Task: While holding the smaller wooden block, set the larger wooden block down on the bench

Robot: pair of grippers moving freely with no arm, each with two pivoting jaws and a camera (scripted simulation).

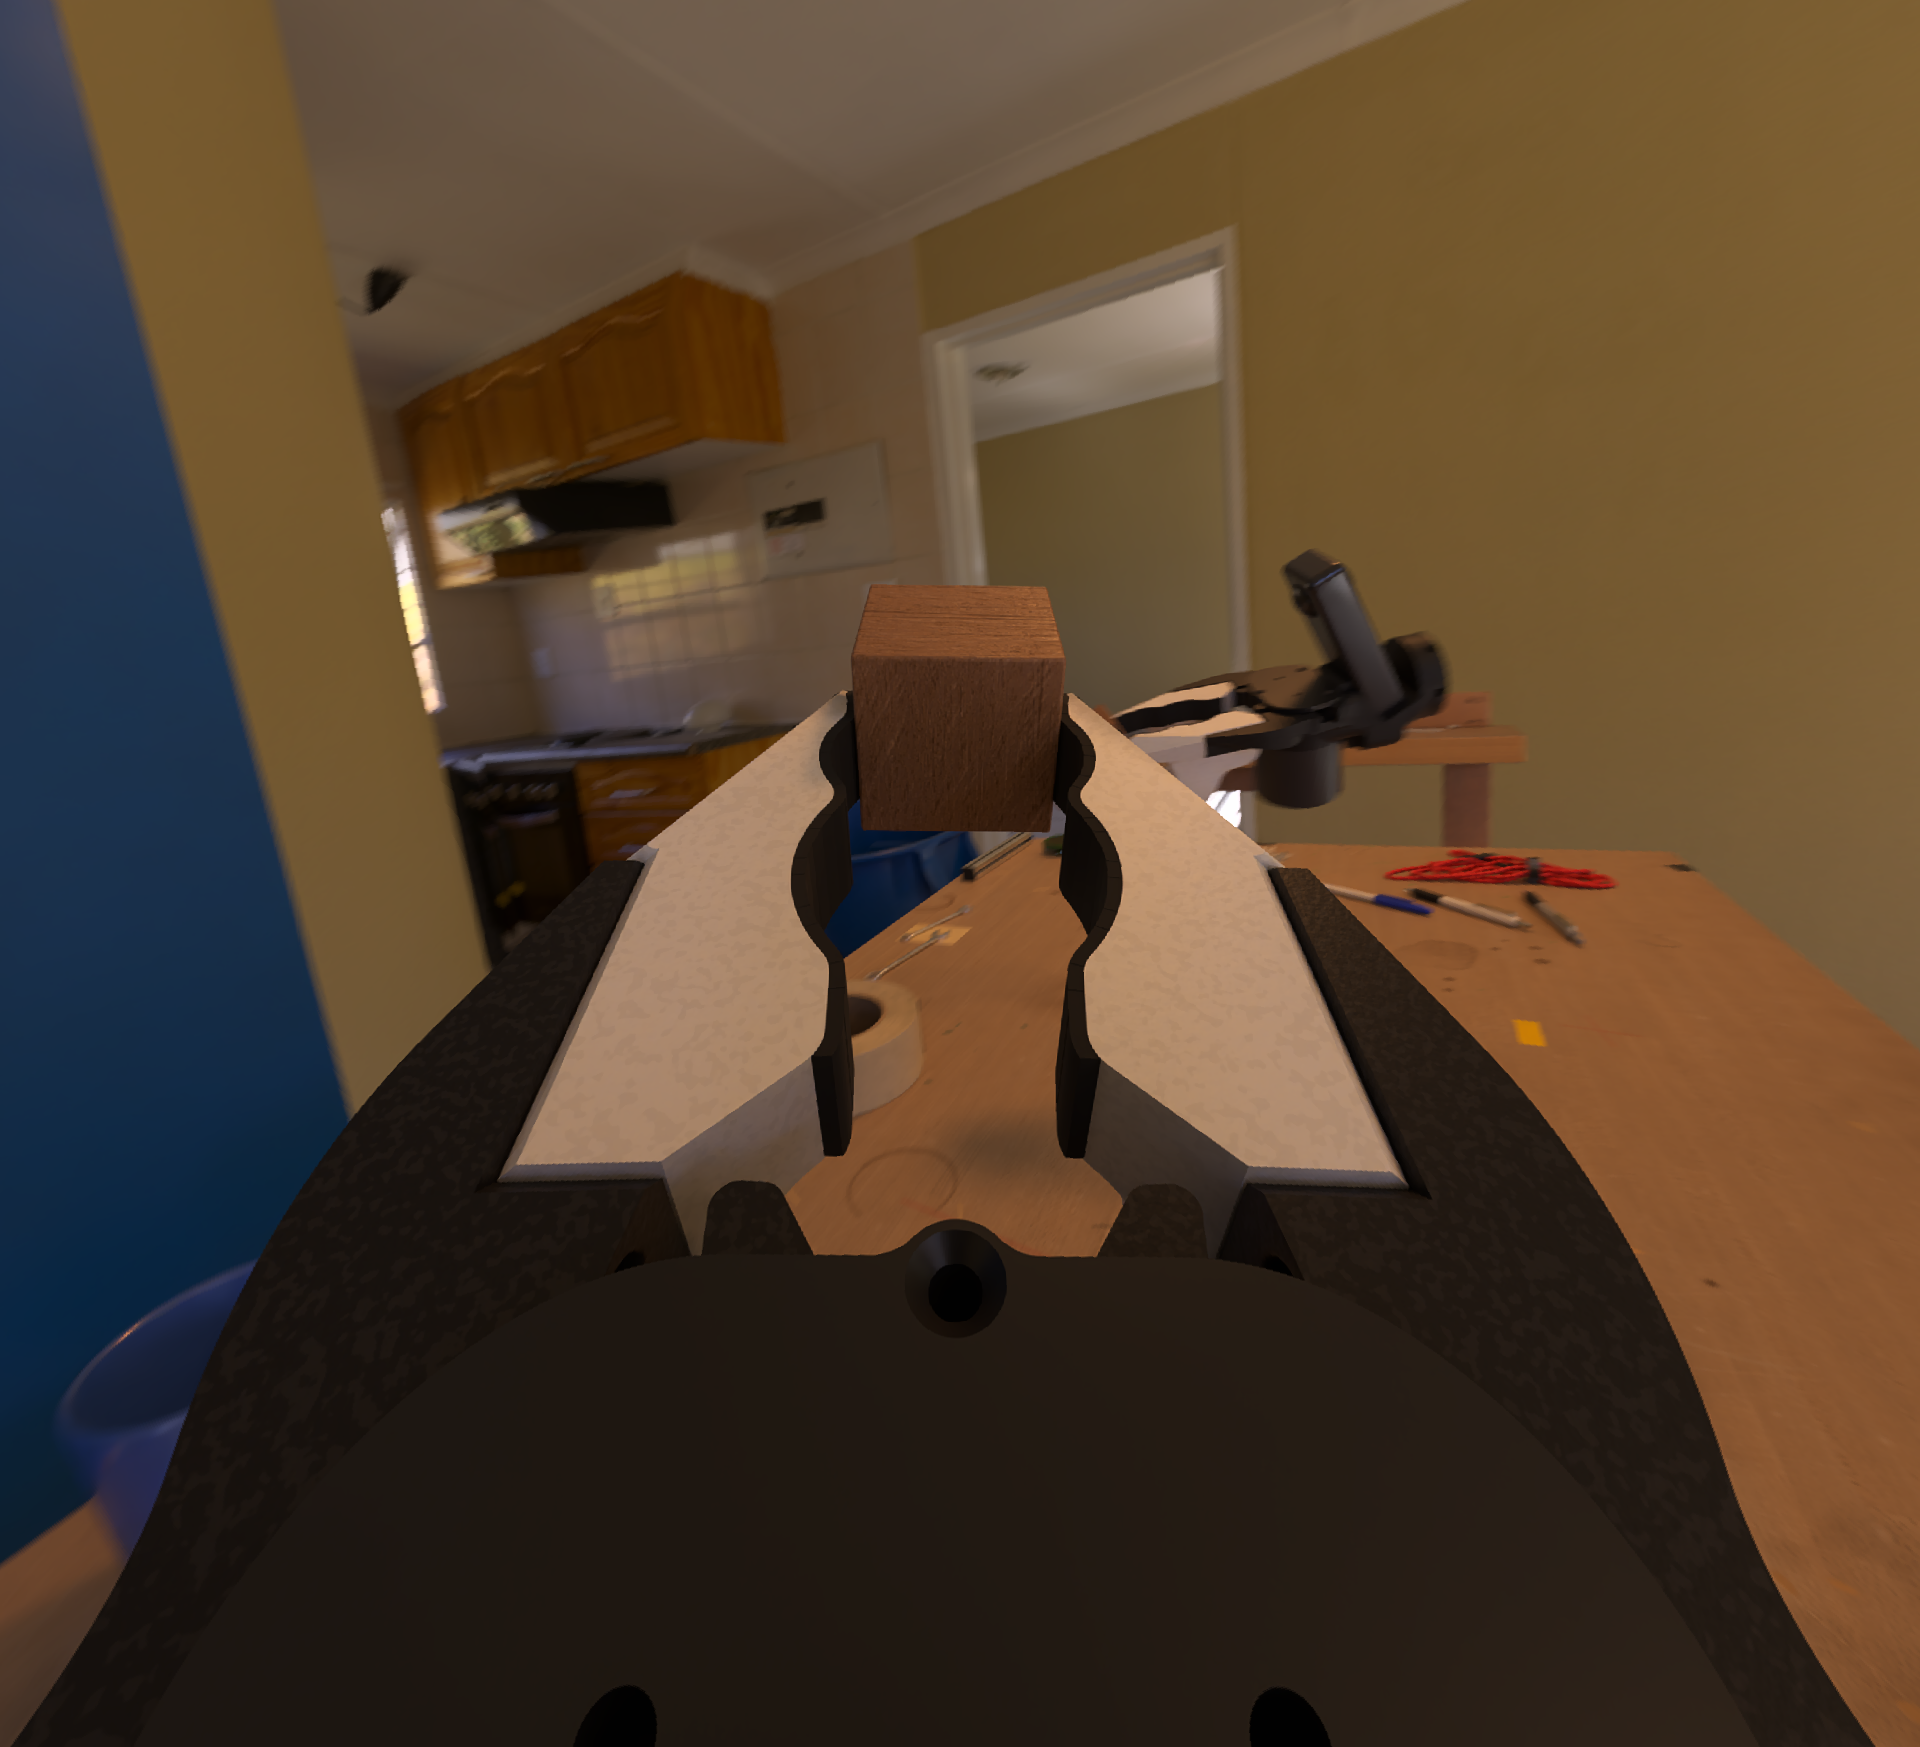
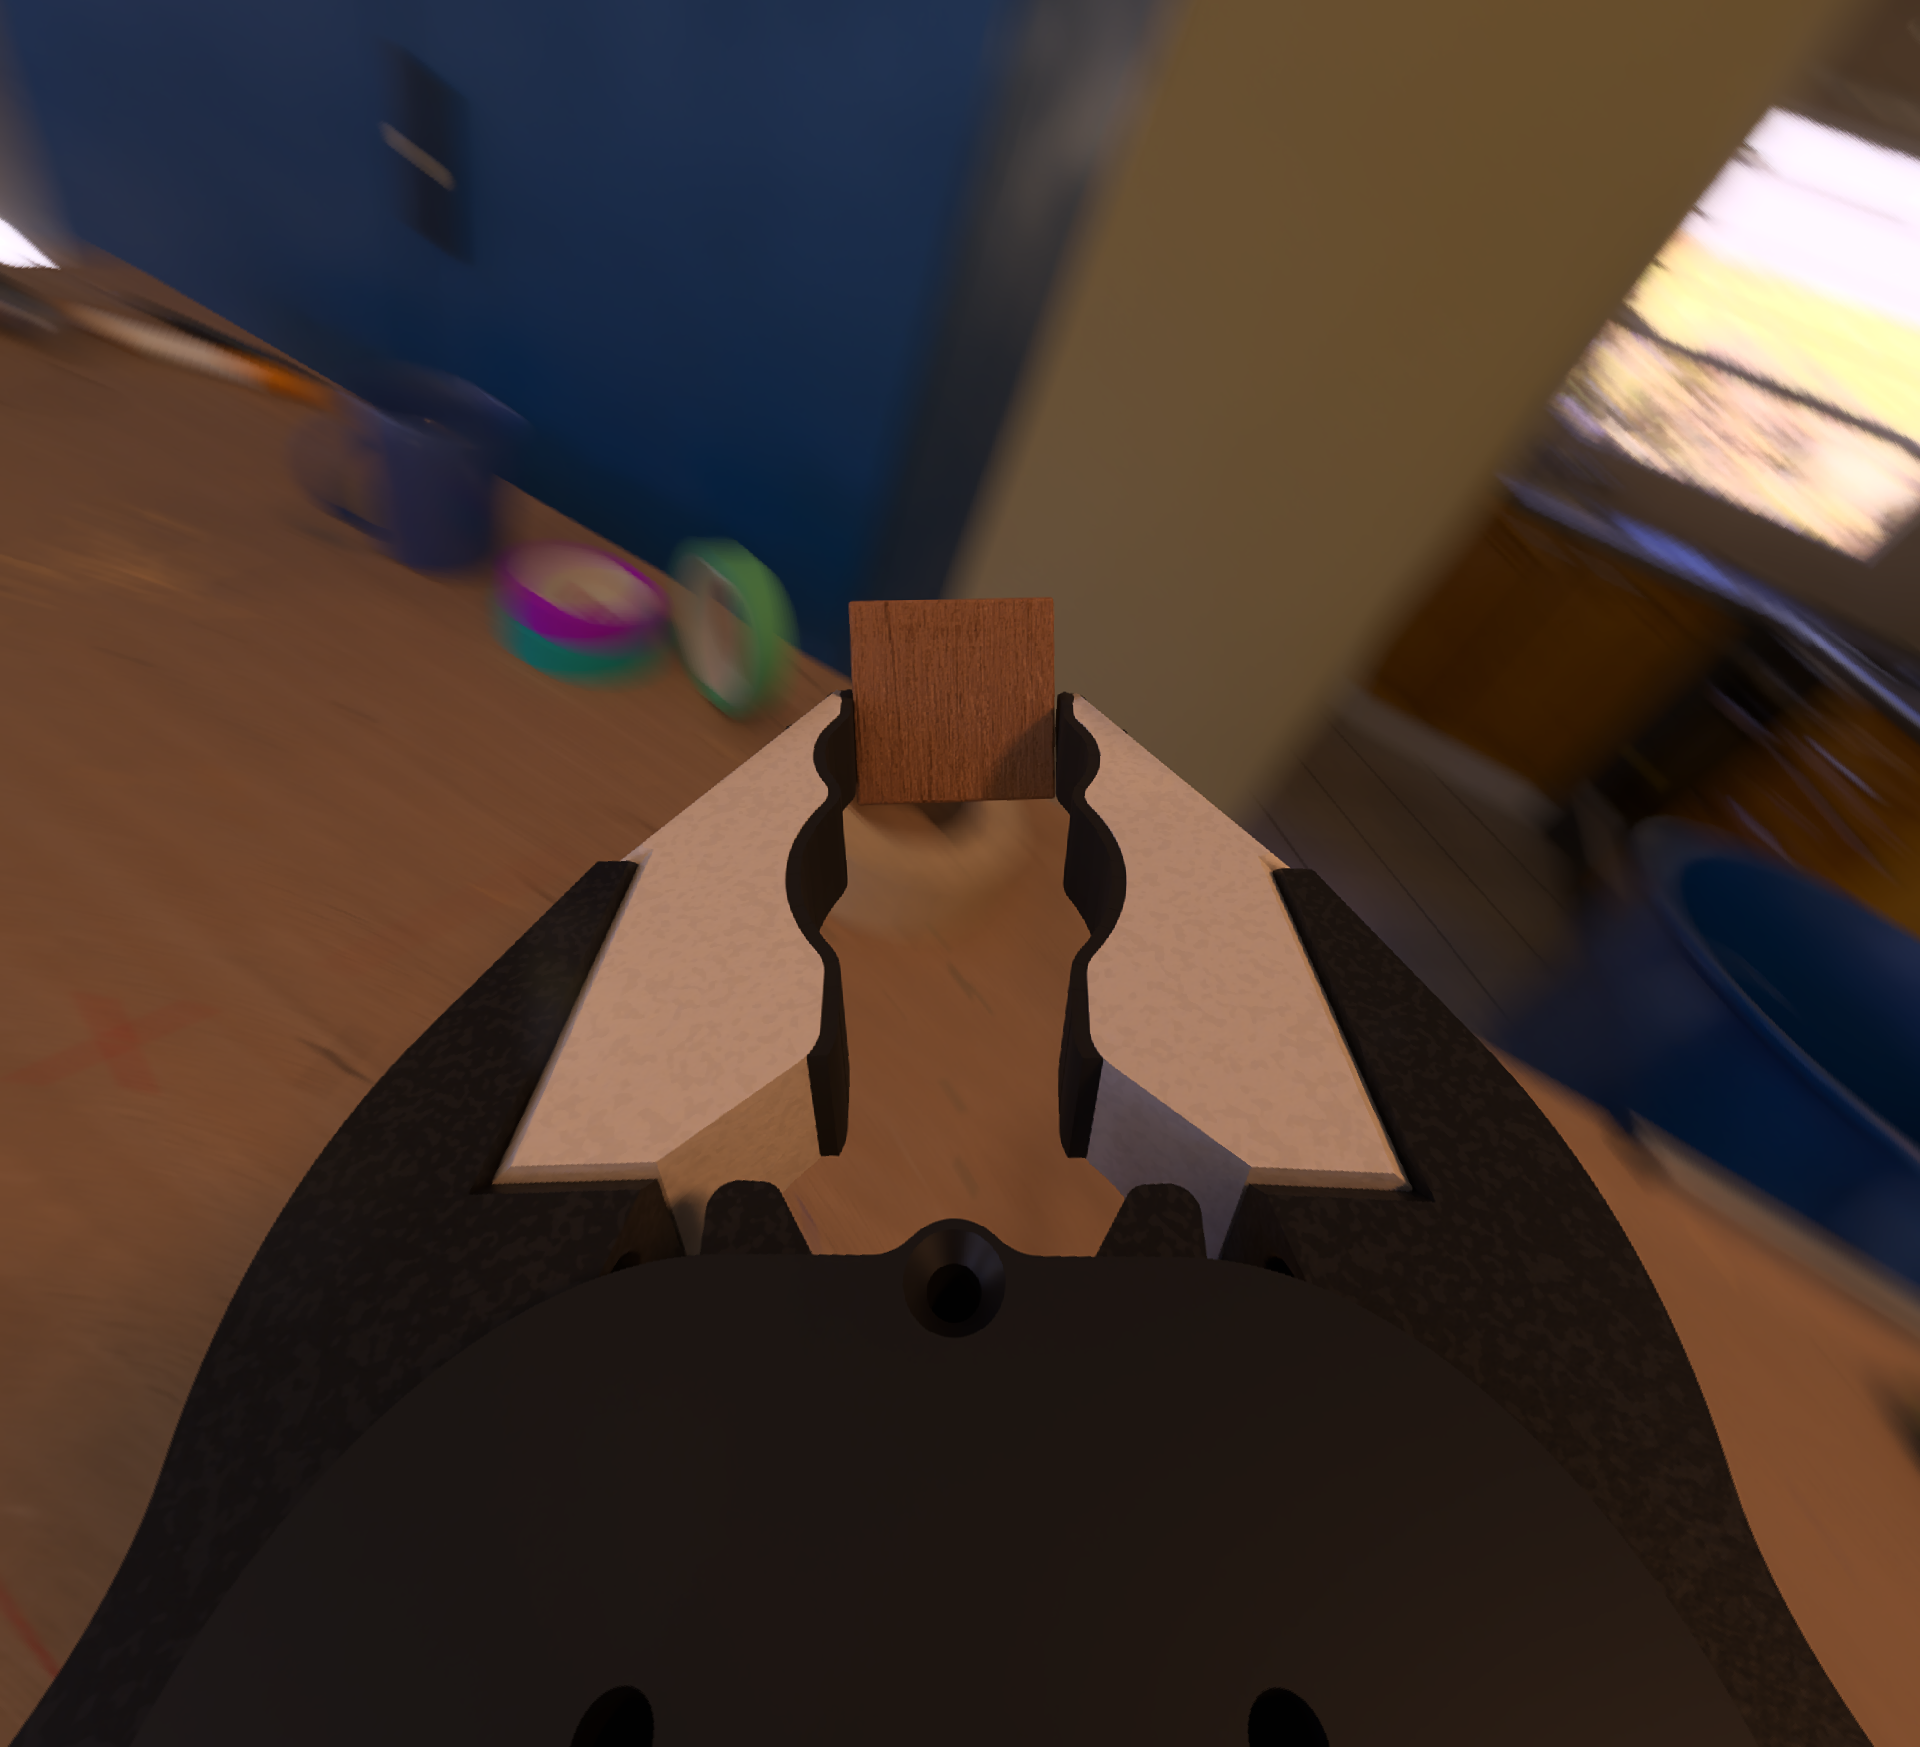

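Bare bench lay open right of the left gripper. A tape roll sat beneath its fingers; red cord and pens (far side) cluttered the back edge.

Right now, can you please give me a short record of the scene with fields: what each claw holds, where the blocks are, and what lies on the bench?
left claw: shut on a wooden block, held above the bench
right claw: shut on a second wooden block, also off the bench
which block is larger: cannot tell
view quality: right wrist view is blurred
on bench, left view: red cord, pens, tape roll
on bench, right view: dark mug, purple and teal tape rolls, green tape roll
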